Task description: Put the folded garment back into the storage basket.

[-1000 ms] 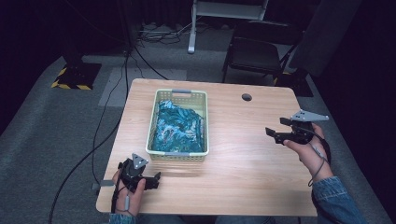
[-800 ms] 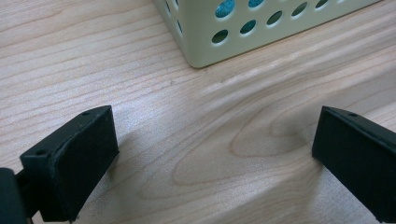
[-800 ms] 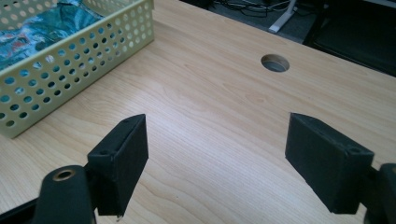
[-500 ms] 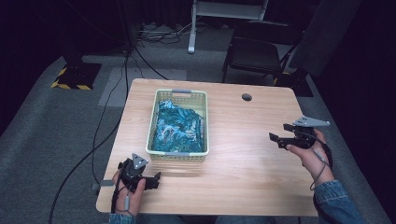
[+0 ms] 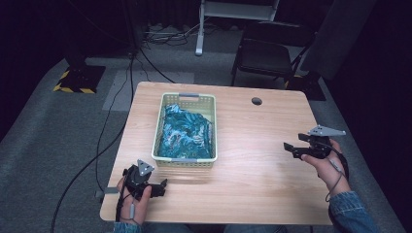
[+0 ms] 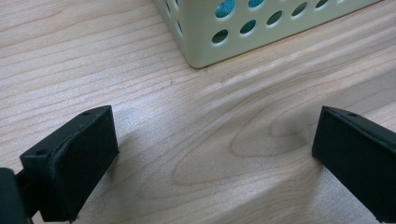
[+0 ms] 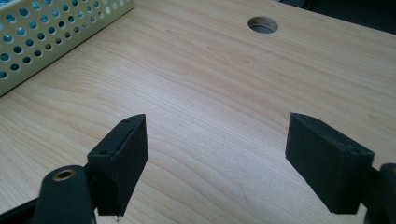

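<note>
A pale green perforated basket [image 5: 159, 135] stands on the wooden table, with a crumpled teal patterned cloth [image 5: 186, 131] inside it. My left gripper [image 5: 163, 185] rests at the table's front left corner, just below the basket's near wall [image 6: 261, 28], jaws open with bare wood between them. My right gripper [image 5: 290, 148] hovers low over the table's right side, jaws open and empty, pointing left toward the basket [image 7: 42, 37]. In the right gripper view the gripper [image 7: 217, 154] looks across bare wood.
A round cable hole [image 5: 256, 101] is cut in the table near its far right; it is also ahead of the right jaws as a hole [image 7: 263, 24]. Beyond the table stand a black chair [image 5: 265, 53] and floor cables [image 5: 131, 73].
My right gripper has come down and drifted toward the near right of the table. The left gripper, basket and cloth have stayed put.
</note>
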A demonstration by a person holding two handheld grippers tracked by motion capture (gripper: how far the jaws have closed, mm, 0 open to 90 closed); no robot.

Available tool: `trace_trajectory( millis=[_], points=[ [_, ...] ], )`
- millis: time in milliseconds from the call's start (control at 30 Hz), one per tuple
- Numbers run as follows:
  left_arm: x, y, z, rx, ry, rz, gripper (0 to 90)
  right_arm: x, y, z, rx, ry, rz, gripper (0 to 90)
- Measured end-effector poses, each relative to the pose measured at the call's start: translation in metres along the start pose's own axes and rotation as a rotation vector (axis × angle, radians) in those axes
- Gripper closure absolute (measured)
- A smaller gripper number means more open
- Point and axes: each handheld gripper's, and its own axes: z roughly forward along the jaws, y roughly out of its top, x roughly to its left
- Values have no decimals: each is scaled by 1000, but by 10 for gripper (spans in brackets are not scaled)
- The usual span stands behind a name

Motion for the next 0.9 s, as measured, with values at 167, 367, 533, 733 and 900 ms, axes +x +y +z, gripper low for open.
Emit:
trace_trajectory(
  millis=[167,367,533,733,900],
  points=[
    [0,0,0,0,0,0,3,-3,-6,1,12,-3,8,211],
    [0,0,0,0,0,0,3,-6,-13,1,22,-5,10,211],
    [0,0,0,0,0,0,3,-10,-20,2,31,-8,20,210],
    [0,0,0,0,0,0,3,-14,-30,2,32,2,44,210],
    [0,0,0,0,-1,1,3,-17,-39,2,41,-3,51,210]
  ],
)
